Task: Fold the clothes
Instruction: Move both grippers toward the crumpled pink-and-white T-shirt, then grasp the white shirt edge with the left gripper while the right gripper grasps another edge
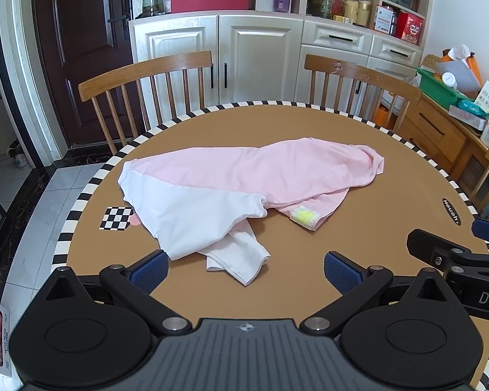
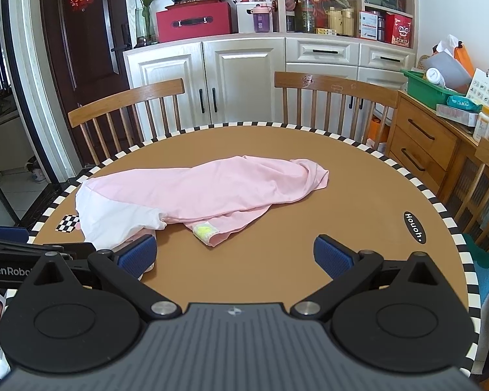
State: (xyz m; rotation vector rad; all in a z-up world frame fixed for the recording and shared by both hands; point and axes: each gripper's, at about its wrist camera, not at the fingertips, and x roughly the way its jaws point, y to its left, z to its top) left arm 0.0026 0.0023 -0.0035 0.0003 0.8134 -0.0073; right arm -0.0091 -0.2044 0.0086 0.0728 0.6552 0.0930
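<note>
Crumpled pink-and-white cotton garment (image 1: 244, 179) lying unfolded across the middle of the round brown surface (image 1: 358, 244), its white portion toward the left edge and its pink portion reaching toward the right. A small yellow patch (image 1: 304, 216) shows on the pink hem nearest the cameras. A black-and-white checkered marker (image 1: 115, 218) lies flat on the surface, partly covered by the white fabric. The left hand-held gripper (image 1: 246, 270) hangs above the near edge, blue-padded fingers (image 1: 148, 272) spread wide, nothing between them; a white fabric corner lies just ahead. The right hand-held gripper (image 2: 234, 255) is likewise wide apart and empty. Two wooden spindle-back chairs (image 2: 127, 110) stand beyond the far edge.
</note>
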